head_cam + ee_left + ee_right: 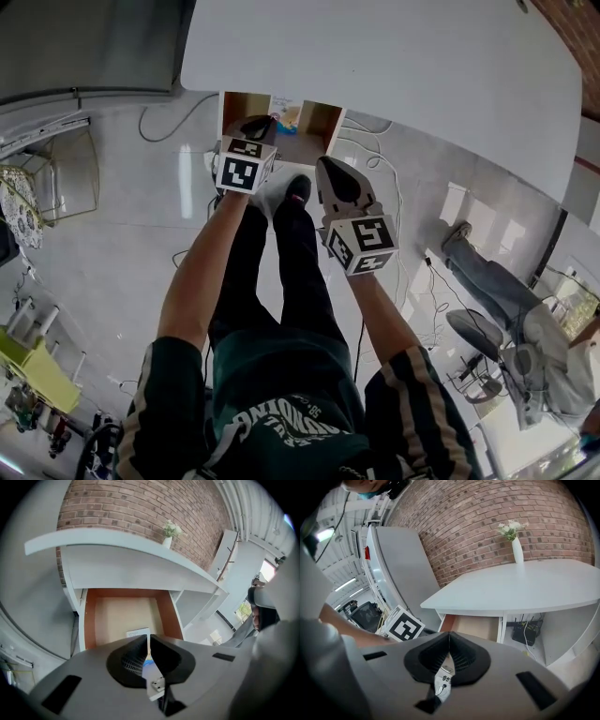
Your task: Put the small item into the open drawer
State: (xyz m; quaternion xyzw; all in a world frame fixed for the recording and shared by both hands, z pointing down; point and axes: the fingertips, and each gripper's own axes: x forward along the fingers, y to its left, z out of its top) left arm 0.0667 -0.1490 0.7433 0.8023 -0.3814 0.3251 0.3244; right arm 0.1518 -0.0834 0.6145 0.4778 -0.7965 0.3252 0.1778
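Small item (289, 116), upper centre of the head view, lies inside the open drawer (324, 120). It looks like a thin white packet with blue and yellow print. It is judged light, flat and slightly flexible, and best pinched by one edge. Left gripper (148, 638) and right gripper (449, 637) both have their jaws closed together on nothing.

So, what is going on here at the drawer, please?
A person stands at a white desk with a claw in each hand. The drawer is open, and a small item lies inside it. The left claw hangs above the drawer, shut and empty. The right claw is beside it, short of the drawer, also shut and holding nothing.
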